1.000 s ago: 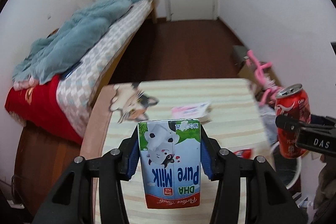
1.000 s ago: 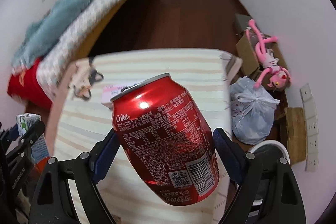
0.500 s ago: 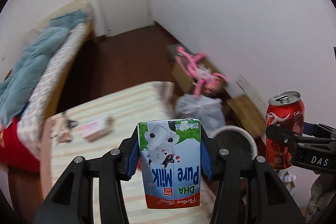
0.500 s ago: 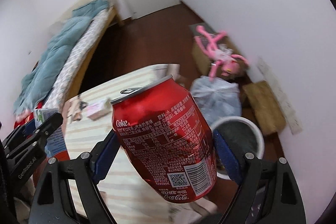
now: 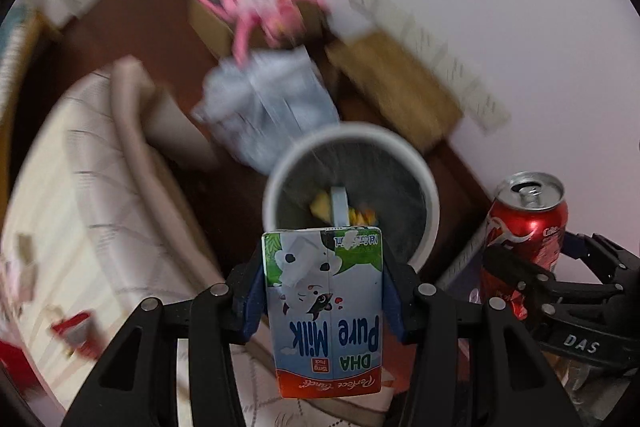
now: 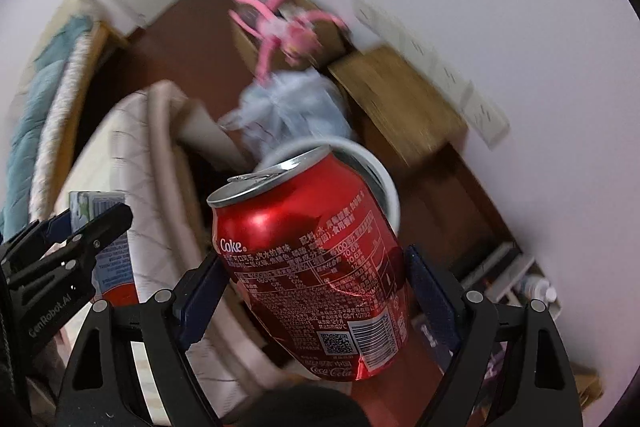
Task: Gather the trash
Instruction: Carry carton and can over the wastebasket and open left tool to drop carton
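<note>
We carry both pieces to the bin [image 5: 428, 183]: our left claw [image 5: 323, 301] pinches the milk carton [image 5: 324, 315], our right claw [image 6: 312, 291] the Coke can [image 6: 308, 267]. The bin sits just ahead; next, centre over its mouth and release.

Hanging upside down above the round white-rimmed trash bin [image 5: 430, 179], a blue-and-white milk carton [image 5: 324, 311], beside an opened red Coke can [image 6: 312, 267] tilting left.

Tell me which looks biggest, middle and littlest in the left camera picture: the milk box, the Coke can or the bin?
1. Bin, though farther away.
2. Milk box, close up.
3. Coke can.
</note>
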A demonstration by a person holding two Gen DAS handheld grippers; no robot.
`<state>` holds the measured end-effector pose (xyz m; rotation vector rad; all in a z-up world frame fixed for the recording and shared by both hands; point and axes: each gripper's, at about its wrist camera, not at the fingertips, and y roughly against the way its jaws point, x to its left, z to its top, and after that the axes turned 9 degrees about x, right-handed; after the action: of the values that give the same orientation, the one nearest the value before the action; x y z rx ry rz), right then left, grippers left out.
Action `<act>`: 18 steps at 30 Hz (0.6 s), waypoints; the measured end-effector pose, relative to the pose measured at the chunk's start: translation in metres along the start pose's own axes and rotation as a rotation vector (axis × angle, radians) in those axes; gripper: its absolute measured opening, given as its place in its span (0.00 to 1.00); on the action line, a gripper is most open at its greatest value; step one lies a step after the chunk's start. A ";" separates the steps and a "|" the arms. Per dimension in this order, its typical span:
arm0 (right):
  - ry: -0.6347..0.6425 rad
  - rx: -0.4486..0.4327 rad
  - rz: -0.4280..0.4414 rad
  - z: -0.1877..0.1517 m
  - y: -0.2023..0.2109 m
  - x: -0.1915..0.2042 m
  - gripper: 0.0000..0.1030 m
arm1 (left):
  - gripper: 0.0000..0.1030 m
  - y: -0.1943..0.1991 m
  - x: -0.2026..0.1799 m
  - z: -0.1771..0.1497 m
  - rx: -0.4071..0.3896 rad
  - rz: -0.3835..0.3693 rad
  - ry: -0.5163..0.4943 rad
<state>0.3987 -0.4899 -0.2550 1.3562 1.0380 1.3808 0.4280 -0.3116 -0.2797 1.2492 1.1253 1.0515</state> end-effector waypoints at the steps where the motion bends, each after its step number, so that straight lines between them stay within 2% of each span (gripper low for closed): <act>1: -0.013 0.024 0.000 0.004 -0.013 -0.006 0.86 | 0.44 -0.013 0.000 0.009 0.039 -0.014 -0.003; 3: -0.046 0.082 0.005 0.013 -0.043 -0.021 0.86 | 0.44 -0.041 -0.001 0.025 0.138 -0.047 -0.011; 6: -0.069 0.146 0.003 0.027 -0.082 -0.027 0.86 | 0.45 -0.072 0.001 0.040 0.241 -0.102 0.008; 11: -0.085 0.214 -0.004 0.046 -0.123 -0.030 0.85 | 0.46 -0.093 0.008 0.050 0.302 -0.112 0.061; 13: -0.099 0.229 -0.004 0.052 -0.133 -0.029 0.85 | 0.56 -0.094 0.014 0.054 0.306 -0.121 0.091; 15: -0.118 0.249 0.011 0.058 -0.143 -0.031 0.85 | 0.86 -0.091 0.022 0.057 0.289 -0.133 0.130; 16: -0.124 0.260 0.016 0.062 -0.147 -0.030 0.86 | 0.90 -0.089 0.027 0.059 0.279 -0.136 0.145; 18: -0.138 0.276 0.047 0.067 -0.154 -0.030 0.86 | 0.91 -0.080 0.036 0.059 0.252 -0.125 0.179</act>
<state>0.4723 -0.4855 -0.4090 1.6624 1.1401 1.1899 0.4904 -0.2889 -0.3617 1.2785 1.4912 0.9629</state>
